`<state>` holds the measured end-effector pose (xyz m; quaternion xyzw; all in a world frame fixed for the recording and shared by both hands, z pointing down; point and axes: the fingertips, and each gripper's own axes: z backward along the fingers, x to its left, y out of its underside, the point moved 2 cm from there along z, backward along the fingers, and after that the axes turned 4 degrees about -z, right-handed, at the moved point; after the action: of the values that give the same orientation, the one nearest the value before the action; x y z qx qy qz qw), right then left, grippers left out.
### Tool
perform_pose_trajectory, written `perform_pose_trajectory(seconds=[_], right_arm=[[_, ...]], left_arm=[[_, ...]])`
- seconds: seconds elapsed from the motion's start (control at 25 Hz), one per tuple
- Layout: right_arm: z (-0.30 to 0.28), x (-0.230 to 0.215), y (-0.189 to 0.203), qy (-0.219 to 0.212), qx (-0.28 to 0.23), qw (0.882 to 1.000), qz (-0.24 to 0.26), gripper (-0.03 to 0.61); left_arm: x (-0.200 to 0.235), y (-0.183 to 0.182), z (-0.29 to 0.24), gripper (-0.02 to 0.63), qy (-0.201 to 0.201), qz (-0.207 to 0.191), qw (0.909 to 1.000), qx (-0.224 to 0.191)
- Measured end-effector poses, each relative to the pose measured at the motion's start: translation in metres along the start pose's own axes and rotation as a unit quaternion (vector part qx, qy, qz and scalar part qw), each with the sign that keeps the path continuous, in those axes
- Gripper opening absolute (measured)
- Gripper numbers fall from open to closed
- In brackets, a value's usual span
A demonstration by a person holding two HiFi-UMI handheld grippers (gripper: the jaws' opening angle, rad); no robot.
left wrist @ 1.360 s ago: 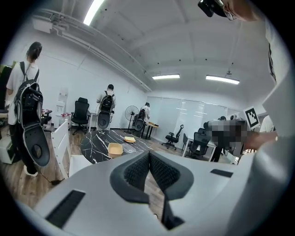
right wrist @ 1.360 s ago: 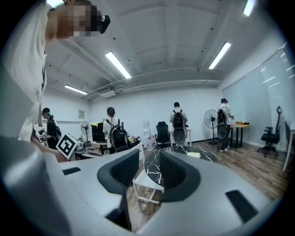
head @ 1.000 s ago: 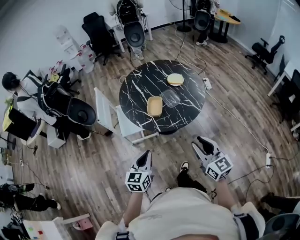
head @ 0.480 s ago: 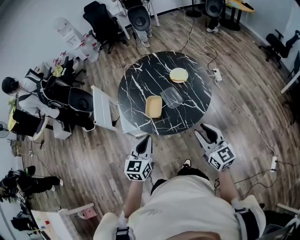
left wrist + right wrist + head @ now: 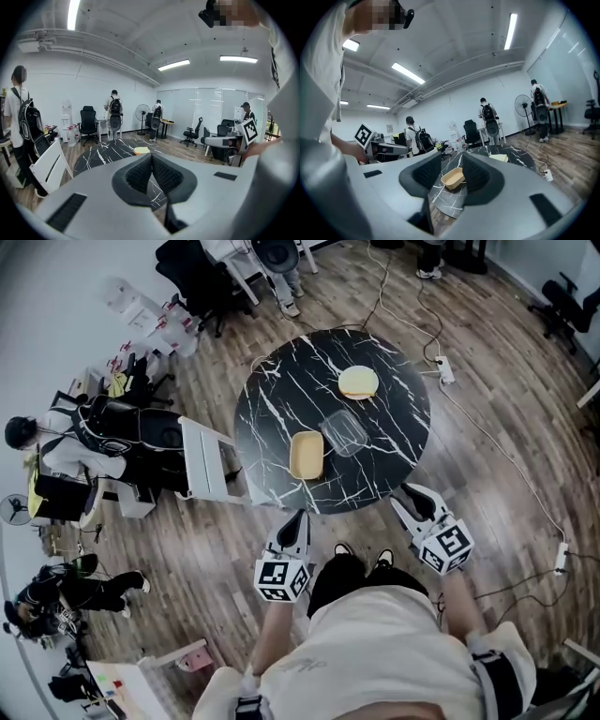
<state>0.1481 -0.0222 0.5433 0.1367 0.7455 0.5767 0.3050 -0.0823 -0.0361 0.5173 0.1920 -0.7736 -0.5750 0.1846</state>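
The person has stepped closer. The round black marble table (image 5: 281, 399) now lies just beyond both grippers, where a second ago a strip of wooden floor separated them from it.

The left gripper (image 5: 294, 519) is just short of the near edge, with its jaws pressed together on nothing. The right gripper (image 5: 413, 497) reaches the near right edge, and its jaws are spread and empty.

The tan rectangular tray (image 5: 307, 455) stands on the near part of the table. It is the nearest thing to both grippers but still apart from them. The right gripper view shows it through the gap of the jaws (image 5: 453, 178). A clear plastic container (image 5: 345, 434) stands just right of the tray, and a pale yellow round plate (image 5: 358, 382) lies farther away.
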Motion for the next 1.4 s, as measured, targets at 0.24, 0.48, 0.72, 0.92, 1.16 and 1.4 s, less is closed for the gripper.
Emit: perform_pose_trajectory(seconds=[0.24,0.48,0.72,0.92,1.16,1.4], right_arm=[[-0.01,-0.018,-0.007,0.021,0.008,1.0,0.018,0.138],[-0.038,-0.04,-0.042,0.056,0.004,0.998,0.037,0.138],[-0.078,-0.041,-0.079,0.063,0.006,0.996,0.061,0.138],[-0.099,-0.046,-0.088,0.089,0.007,0.995,0.047,0.121],[-0.142,-0.068,-0.066,0.113,0.039,0.992,0.028,0.123],[-0.173,-0.07,-0.073,0.115,0.07,0.989,0.055,0.126]], left_arm=[[0.009,0.005,-0.038,0.017,0.017,0.005,0.9998,0.01],[0.027,-0.022,-0.091,0.017,0.055,0.013,0.9982,-0.018],[0.062,-0.042,-0.129,0.017,0.079,0.025,0.9962,-0.026],[0.083,-0.053,-0.151,0.017,0.093,-0.022,0.9949,-0.031],[0.118,-0.041,-0.172,0.017,0.11,0.001,0.9936,-0.025],[0.141,-0.032,-0.196,0.017,0.112,0.036,0.993,-0.006]])
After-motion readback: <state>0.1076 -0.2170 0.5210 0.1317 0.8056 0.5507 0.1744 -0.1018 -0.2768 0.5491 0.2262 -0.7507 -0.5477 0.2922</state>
